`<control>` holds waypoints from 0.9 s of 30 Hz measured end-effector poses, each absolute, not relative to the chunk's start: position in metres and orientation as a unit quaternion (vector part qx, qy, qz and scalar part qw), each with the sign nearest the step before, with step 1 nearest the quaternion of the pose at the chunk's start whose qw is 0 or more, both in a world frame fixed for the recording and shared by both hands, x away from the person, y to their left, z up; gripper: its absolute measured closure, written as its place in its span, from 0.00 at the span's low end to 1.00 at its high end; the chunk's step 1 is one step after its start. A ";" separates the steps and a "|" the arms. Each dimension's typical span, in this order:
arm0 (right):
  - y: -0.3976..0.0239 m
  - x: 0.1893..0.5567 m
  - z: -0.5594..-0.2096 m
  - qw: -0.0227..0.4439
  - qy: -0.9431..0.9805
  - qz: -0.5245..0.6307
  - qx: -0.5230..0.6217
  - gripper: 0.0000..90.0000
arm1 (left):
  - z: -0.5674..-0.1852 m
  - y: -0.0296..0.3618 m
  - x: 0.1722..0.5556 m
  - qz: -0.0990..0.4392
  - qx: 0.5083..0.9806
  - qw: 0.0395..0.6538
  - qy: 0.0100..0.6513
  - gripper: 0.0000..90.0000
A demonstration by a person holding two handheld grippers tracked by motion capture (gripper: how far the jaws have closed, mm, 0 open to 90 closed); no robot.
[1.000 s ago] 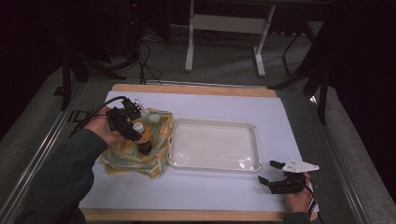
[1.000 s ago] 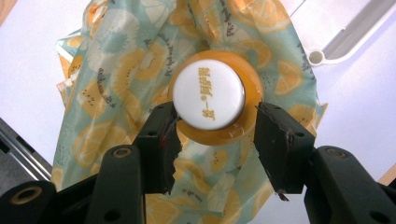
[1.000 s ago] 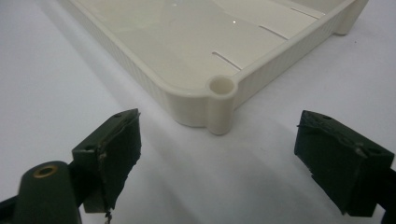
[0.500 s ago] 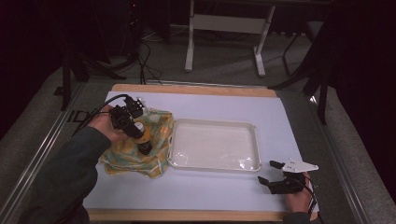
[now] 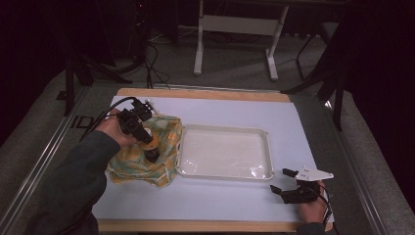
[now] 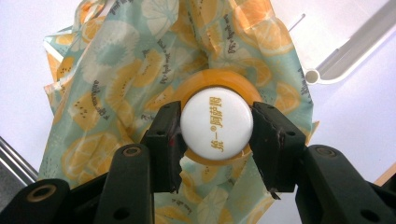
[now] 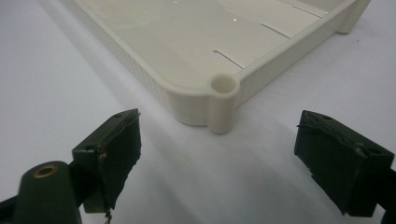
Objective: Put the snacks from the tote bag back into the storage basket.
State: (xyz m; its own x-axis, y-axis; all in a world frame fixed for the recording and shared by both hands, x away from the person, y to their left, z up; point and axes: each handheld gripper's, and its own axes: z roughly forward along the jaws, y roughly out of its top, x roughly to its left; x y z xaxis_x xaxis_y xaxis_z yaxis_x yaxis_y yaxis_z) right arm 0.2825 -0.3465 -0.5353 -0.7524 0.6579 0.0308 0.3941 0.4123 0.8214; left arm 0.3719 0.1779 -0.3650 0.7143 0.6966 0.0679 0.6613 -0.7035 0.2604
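A small bottle (image 5: 151,147) with an orange body and a white cap (image 6: 217,122) printed with gold characters is over a teal cloth with an orange fruit print (image 5: 132,164). My left gripper (image 6: 217,133) is shut on the cap, one jaw on each side. In the high view the left gripper (image 5: 147,139) angles down from the hand at the table's left. I cannot tell whether the bottle rests on the cloth (image 6: 112,79). My right gripper (image 5: 286,182) stands open on the table just off the front right corner of the white tray (image 5: 264,171), with nothing between its jaws (image 7: 224,149).
The shallow white tray (image 7: 224,86) lies in the middle of the white table mat (image 5: 220,205), its inside bare. The cloth lies against the tray's left side. A wooden edge (image 5: 205,94) borders the table at the back. Desk legs and cables stand beyond.
The left hand has shifted and turned slightly while holding the bottle over the cloth. The right gripper has stayed in place, open.
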 end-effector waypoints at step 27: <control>-0.346 0.283 -0.535 0.150 0.828 0.437 0.317 0.16 | -0.362 0.176 0.375 0.074 0.922 0.098 0.367 0.65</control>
State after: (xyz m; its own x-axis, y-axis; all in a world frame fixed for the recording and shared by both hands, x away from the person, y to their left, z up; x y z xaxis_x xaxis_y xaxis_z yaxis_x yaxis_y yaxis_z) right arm 0.2827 -0.3461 -0.5355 -0.7541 0.6562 0.0286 0.3935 0.4165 0.8196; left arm 0.3746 0.1761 -0.3617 0.7196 0.6915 0.0637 0.6626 -0.7112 0.2347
